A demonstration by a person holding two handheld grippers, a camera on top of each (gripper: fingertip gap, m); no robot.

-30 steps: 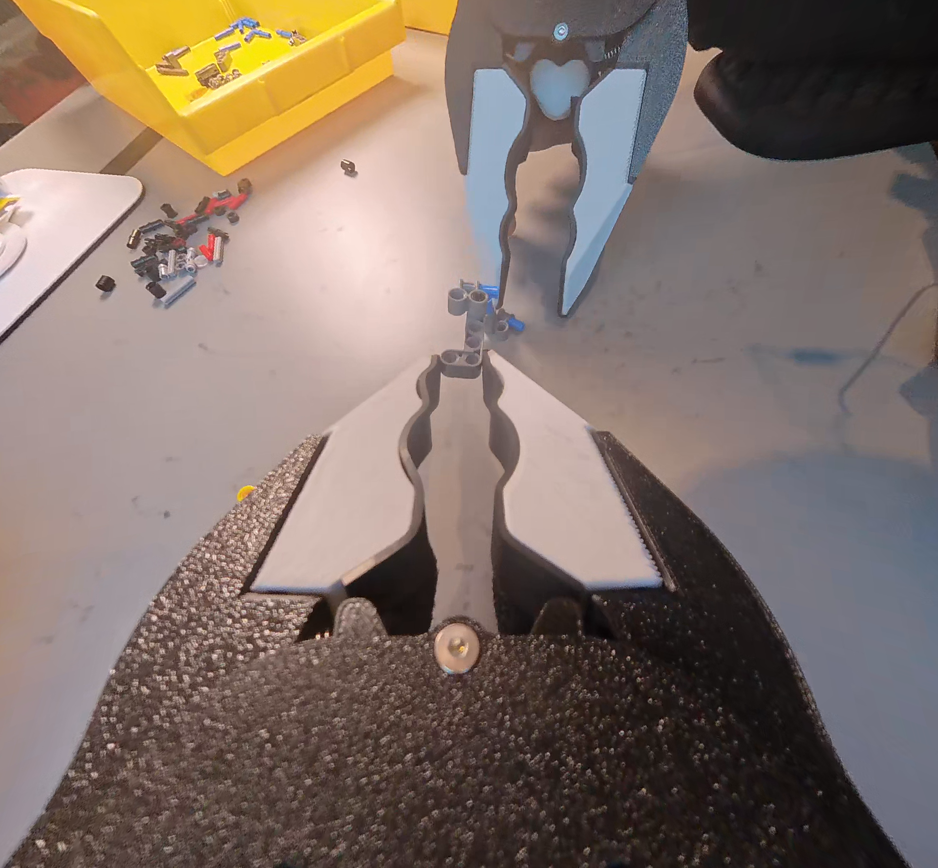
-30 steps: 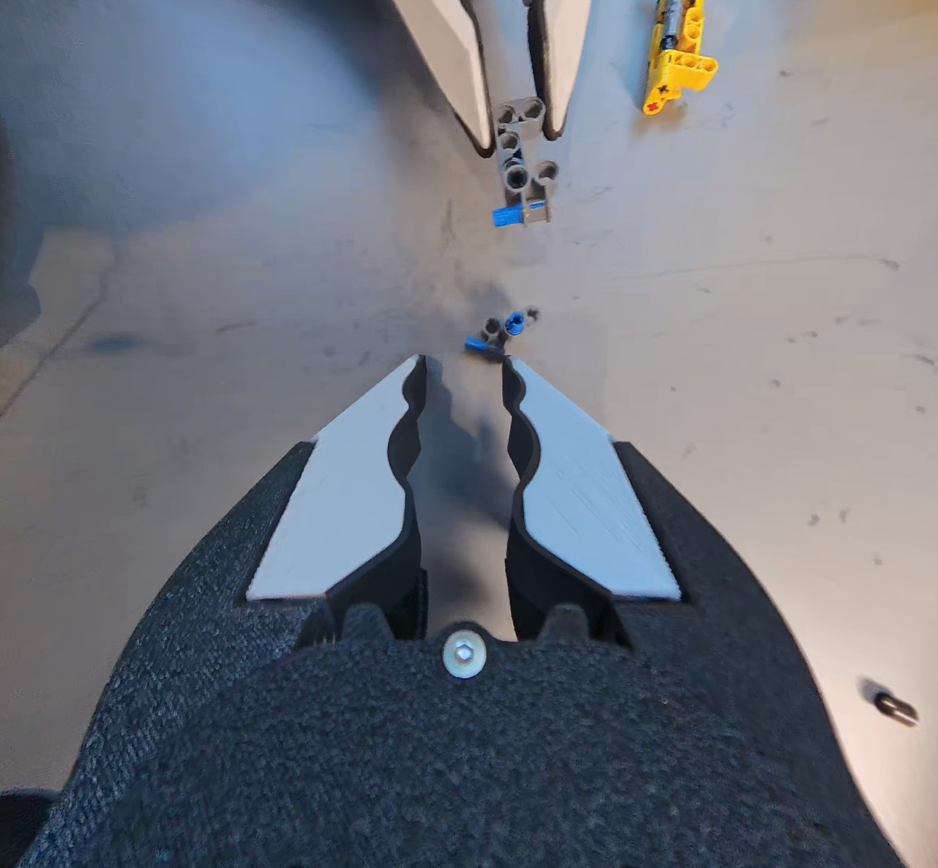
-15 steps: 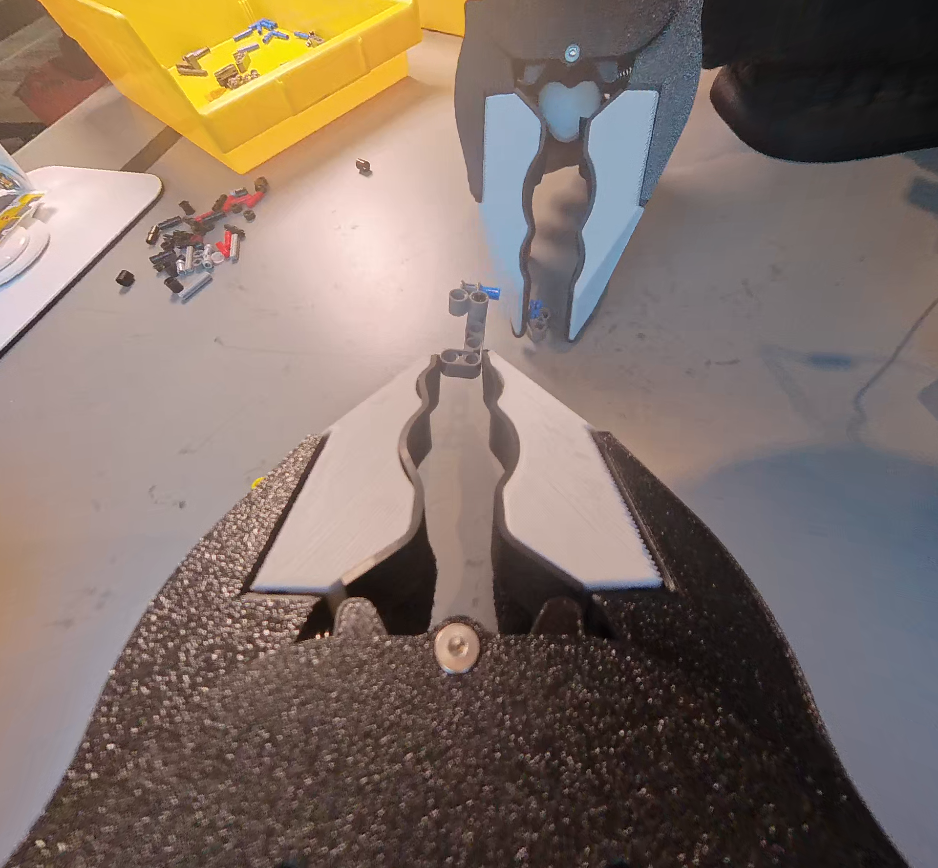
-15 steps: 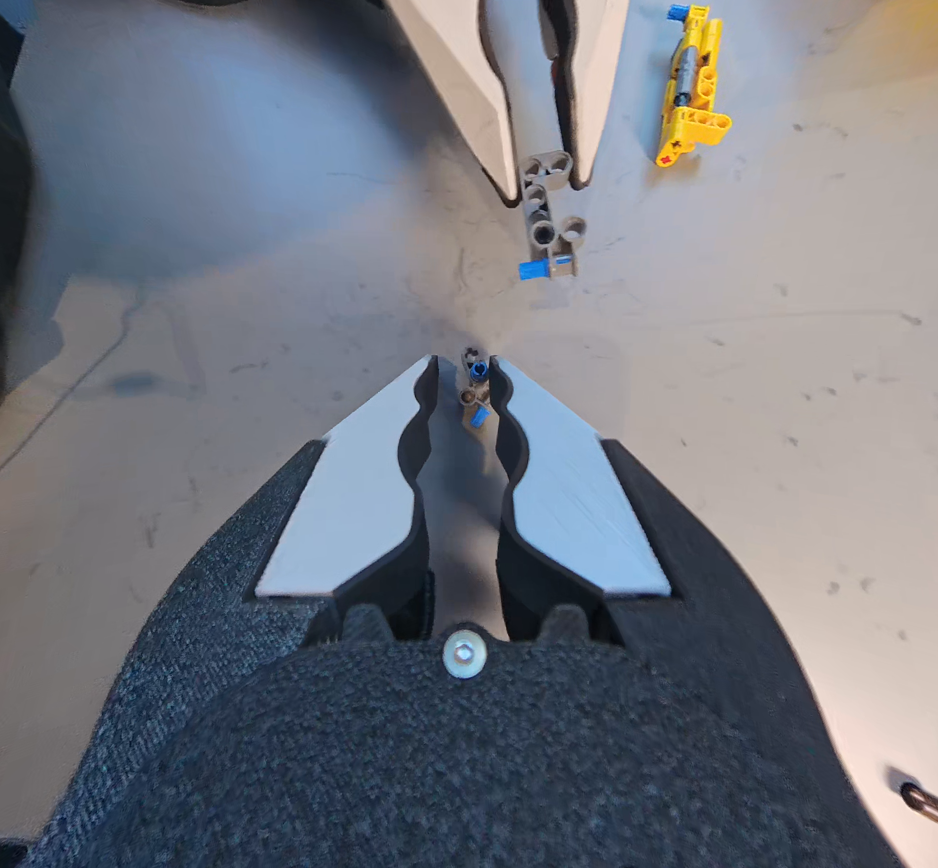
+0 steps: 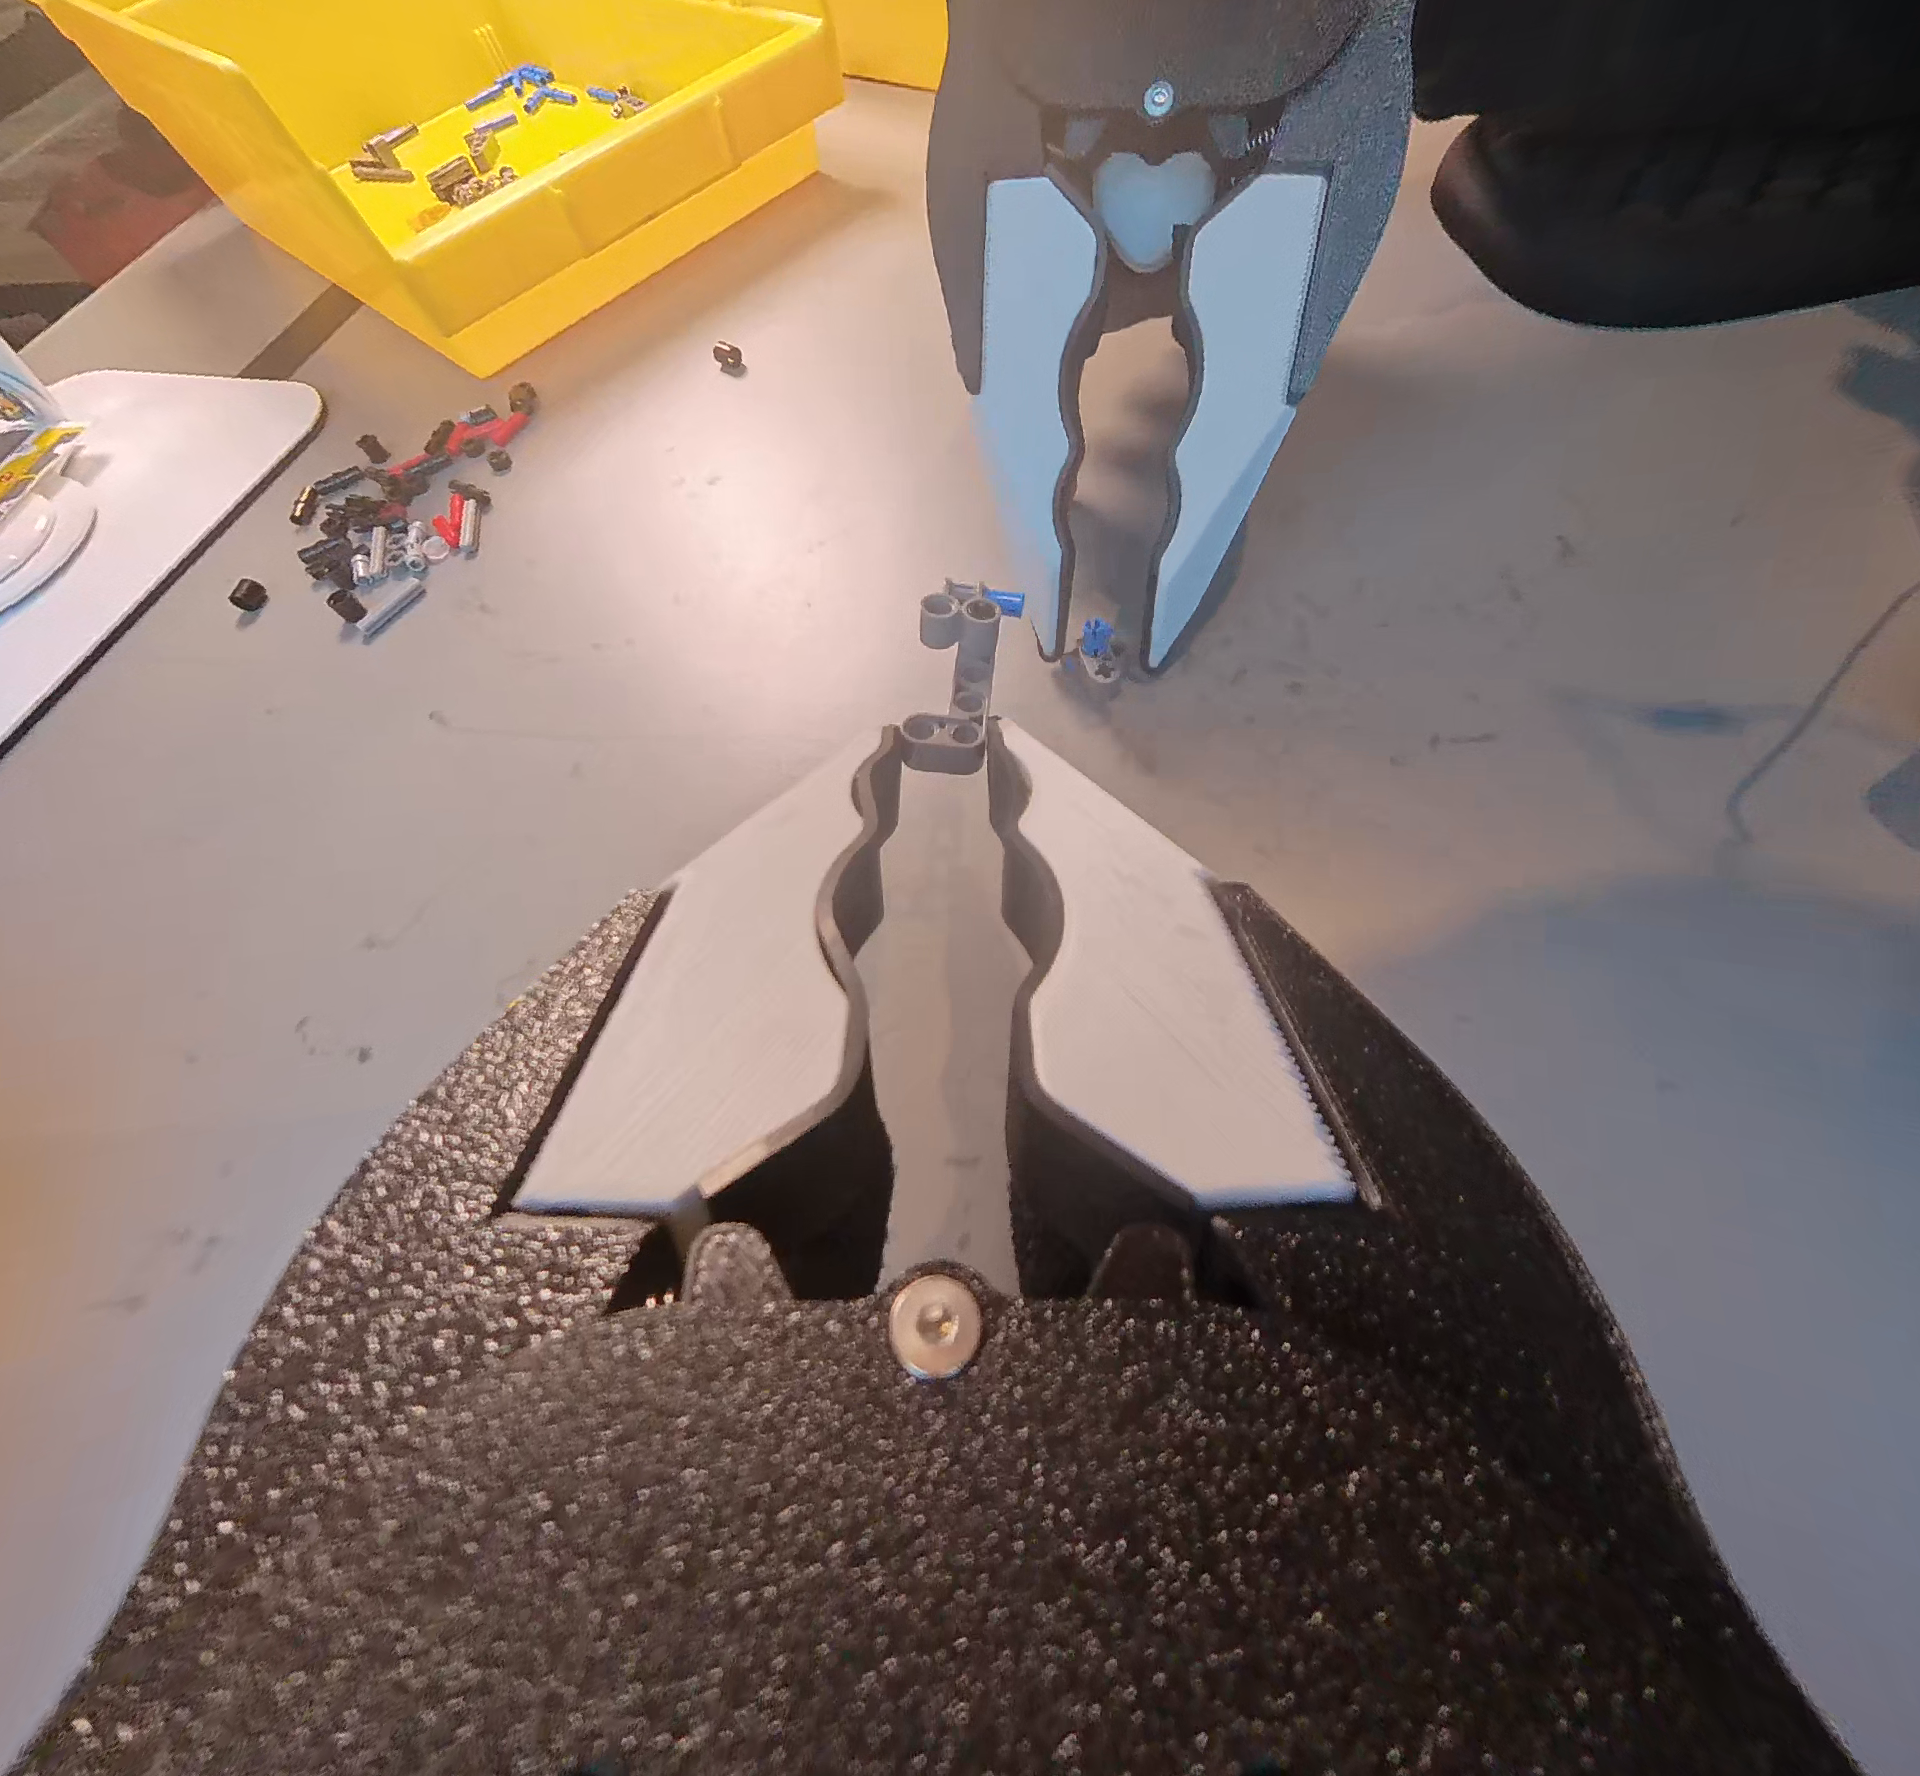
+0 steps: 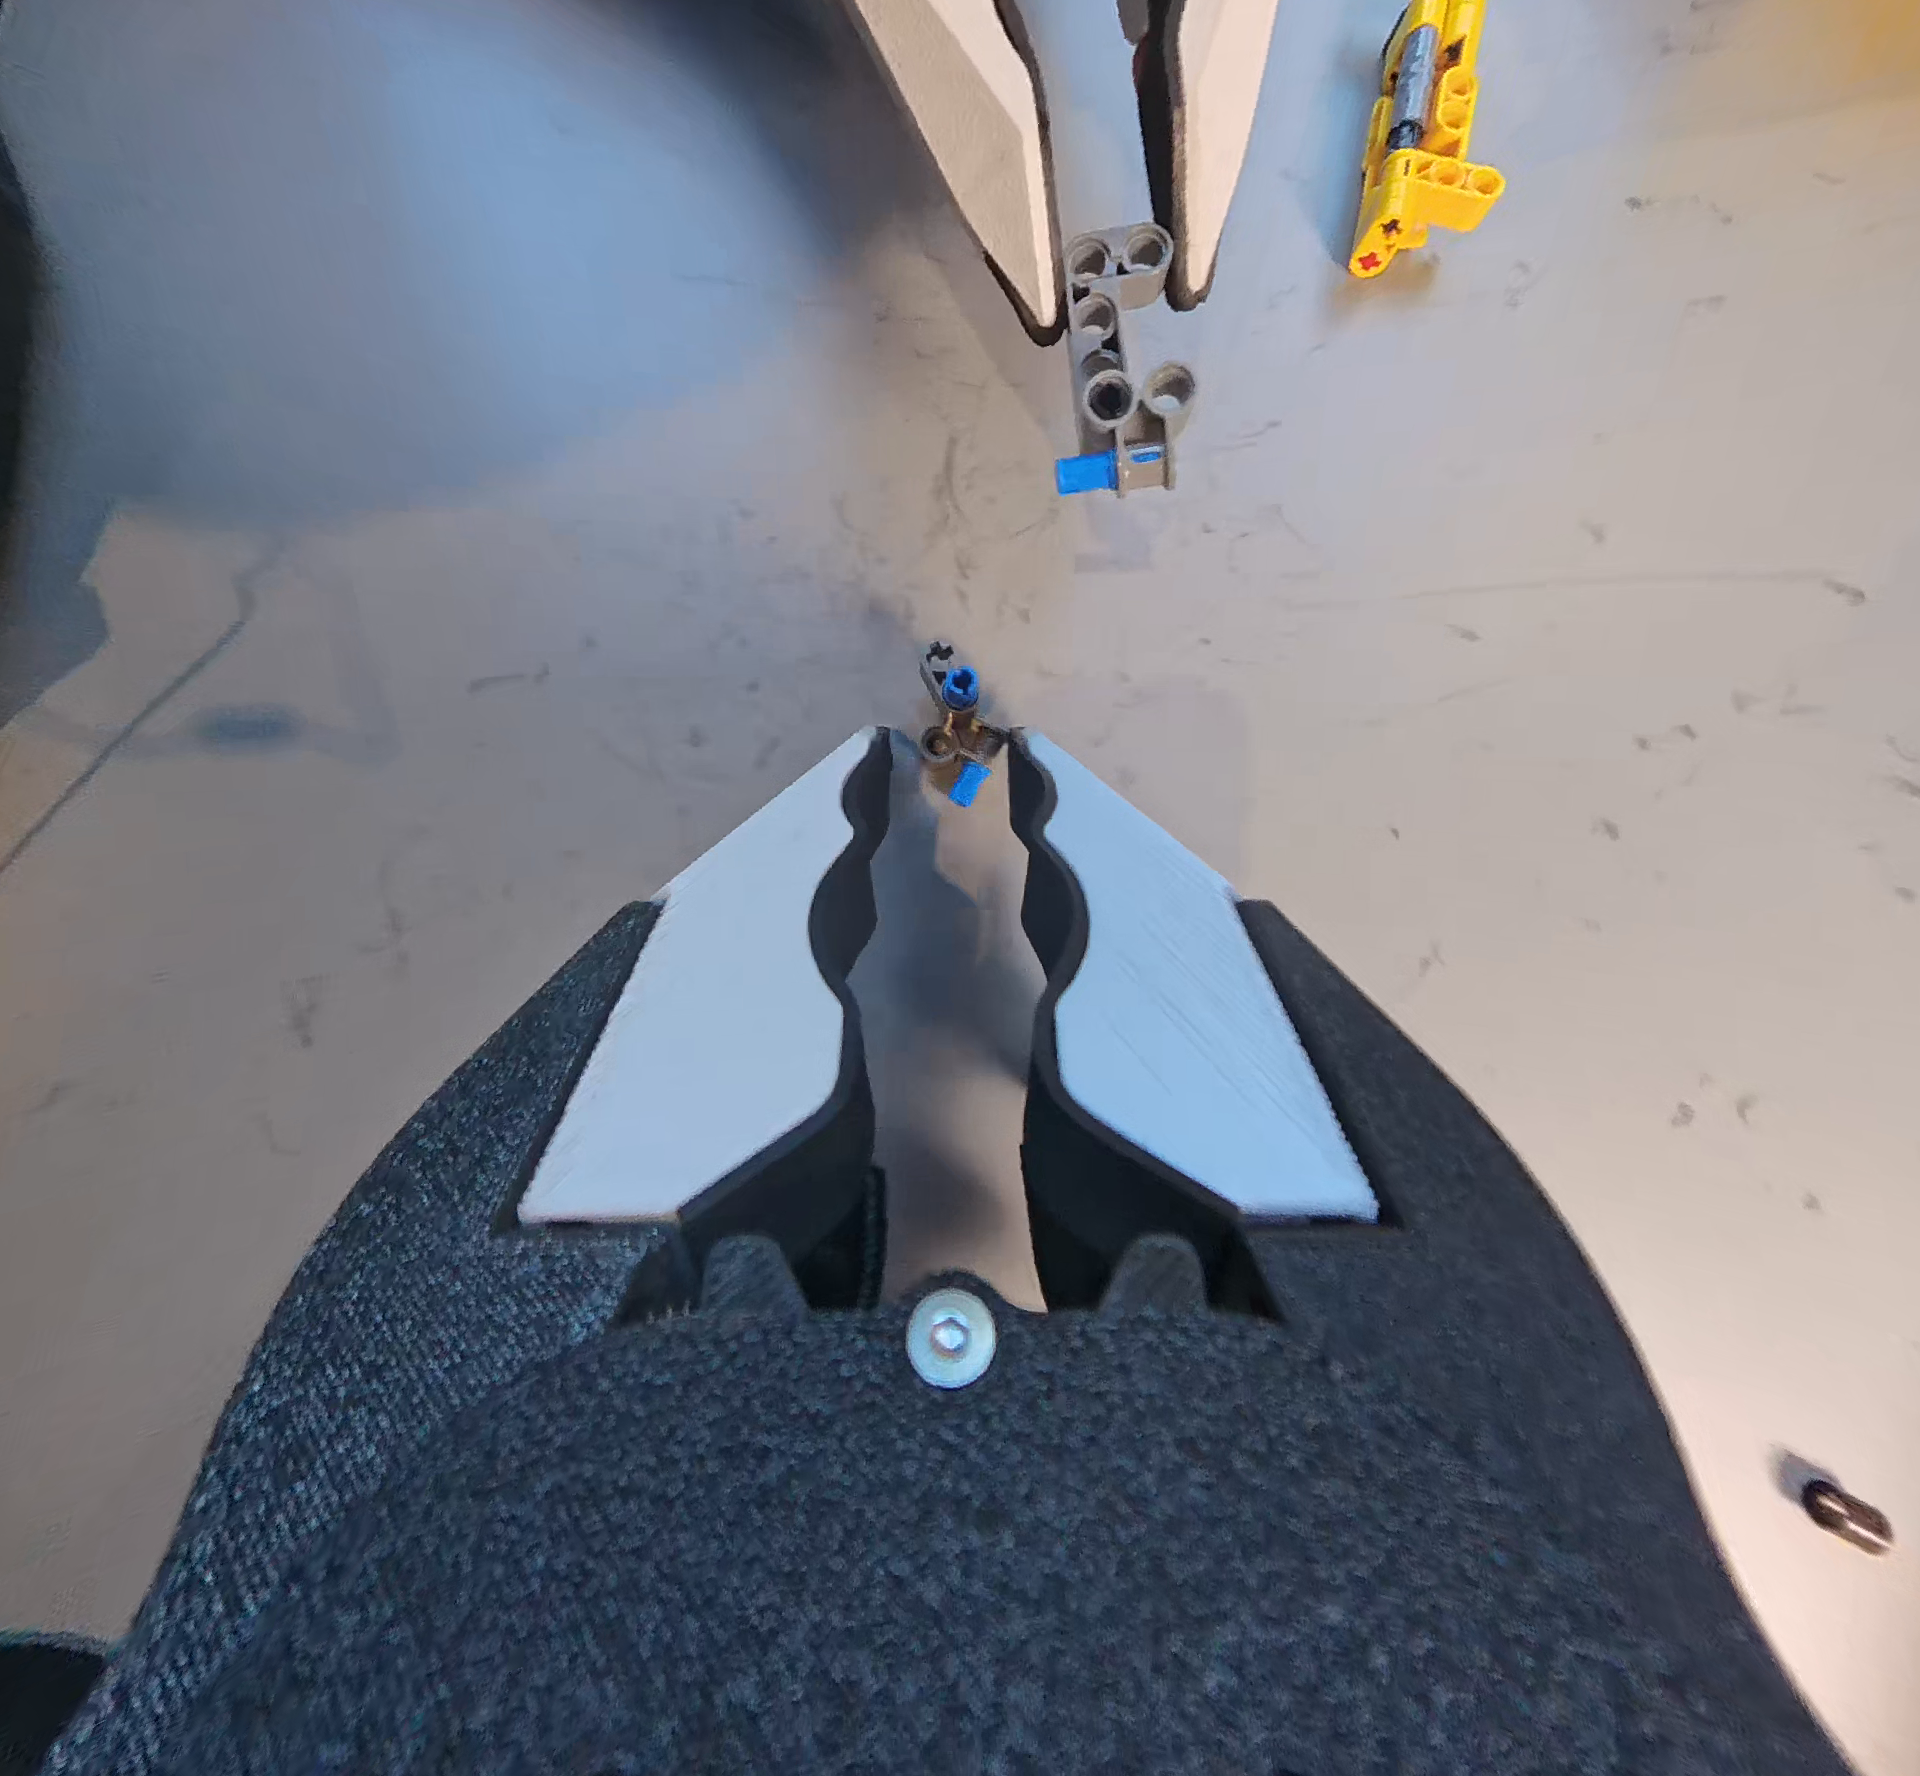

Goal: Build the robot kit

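Left gripper (image 5: 943, 739) pinches a grey beam assembly (image 5: 961, 677) at its near end. Right gripper (image 6: 951, 750), fingers slightly parted, straddles a small pin connector (image 6: 956, 739) on the scuffed grey table (image 6: 1558, 687). Yellow bin (image 5: 436, 95) stands beyond.

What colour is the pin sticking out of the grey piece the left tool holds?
Blue pin, clearest in the right wrist view.
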